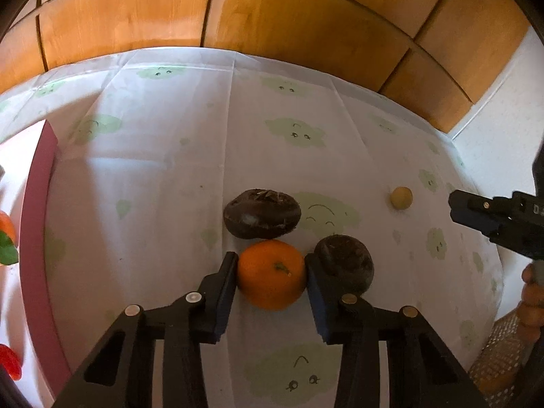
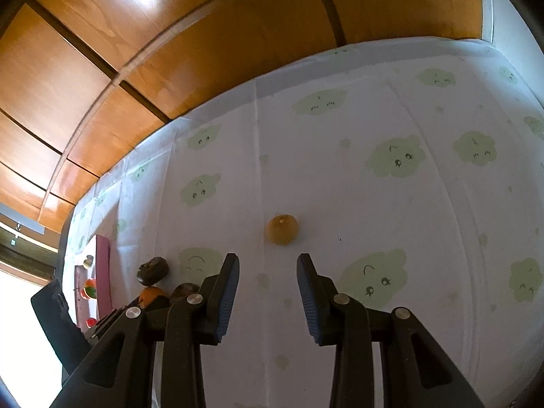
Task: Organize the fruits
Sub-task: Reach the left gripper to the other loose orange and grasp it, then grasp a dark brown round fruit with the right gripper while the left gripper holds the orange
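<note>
Left gripper (image 1: 271,273) pinches the orange (image 1: 271,274) on the tablecloth (image 1: 170,176), pads touching both sides. Two dark fruits (image 1: 261,218) sit just behind and beside it. Right gripper (image 2: 268,273) hangs spread, nothing between its pads, small tan fruit (image 2: 282,230) just beyond.

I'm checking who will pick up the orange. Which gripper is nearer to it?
Left. The left gripper has its jaws on either side of the orange, pads at its sides. The right gripper is well off to the side, jaws empty, facing the small yellow fruit.
</note>
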A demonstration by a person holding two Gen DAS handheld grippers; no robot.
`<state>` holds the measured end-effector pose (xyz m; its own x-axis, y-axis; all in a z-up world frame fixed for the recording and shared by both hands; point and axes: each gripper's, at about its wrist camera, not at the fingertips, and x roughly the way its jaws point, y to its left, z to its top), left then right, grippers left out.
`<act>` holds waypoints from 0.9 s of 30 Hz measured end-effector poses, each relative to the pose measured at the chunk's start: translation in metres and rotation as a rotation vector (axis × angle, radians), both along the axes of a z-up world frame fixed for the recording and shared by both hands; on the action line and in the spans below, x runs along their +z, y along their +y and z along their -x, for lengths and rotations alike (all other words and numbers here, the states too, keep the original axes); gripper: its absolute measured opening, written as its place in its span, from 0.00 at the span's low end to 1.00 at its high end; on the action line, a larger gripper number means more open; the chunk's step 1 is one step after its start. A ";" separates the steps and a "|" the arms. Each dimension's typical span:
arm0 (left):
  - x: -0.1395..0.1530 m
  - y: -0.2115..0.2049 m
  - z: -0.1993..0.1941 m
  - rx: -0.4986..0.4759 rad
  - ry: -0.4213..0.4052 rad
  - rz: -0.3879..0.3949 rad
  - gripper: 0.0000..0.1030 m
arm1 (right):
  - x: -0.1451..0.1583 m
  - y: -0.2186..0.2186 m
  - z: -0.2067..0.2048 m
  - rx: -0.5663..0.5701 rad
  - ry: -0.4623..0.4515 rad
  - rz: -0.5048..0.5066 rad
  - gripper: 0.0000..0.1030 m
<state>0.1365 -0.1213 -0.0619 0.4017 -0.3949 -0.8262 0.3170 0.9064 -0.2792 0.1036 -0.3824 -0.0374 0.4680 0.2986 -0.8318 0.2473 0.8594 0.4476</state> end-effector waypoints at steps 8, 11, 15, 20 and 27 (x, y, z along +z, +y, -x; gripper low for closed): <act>0.003 0.014 0.033 -0.029 0.002 0.001 0.38 | -0.017 0.019 -0.005 0.102 0.068 -0.028 0.34; 0.002 0.017 0.056 -0.060 -0.040 -0.035 0.38 | -0.021 0.030 -0.003 0.158 0.090 -0.012 0.34; -0.003 0.017 0.073 -0.094 -0.107 -0.080 0.38 | -0.027 0.018 0.007 0.089 0.109 -0.088 0.35; -0.008 0.014 0.076 -0.118 -0.153 -0.103 0.38 | -0.037 0.027 0.008 0.119 0.176 -0.054 0.36; -0.009 0.015 0.077 -0.117 -0.178 -0.101 0.38 | -0.018 0.088 0.001 0.328 0.096 0.014 0.59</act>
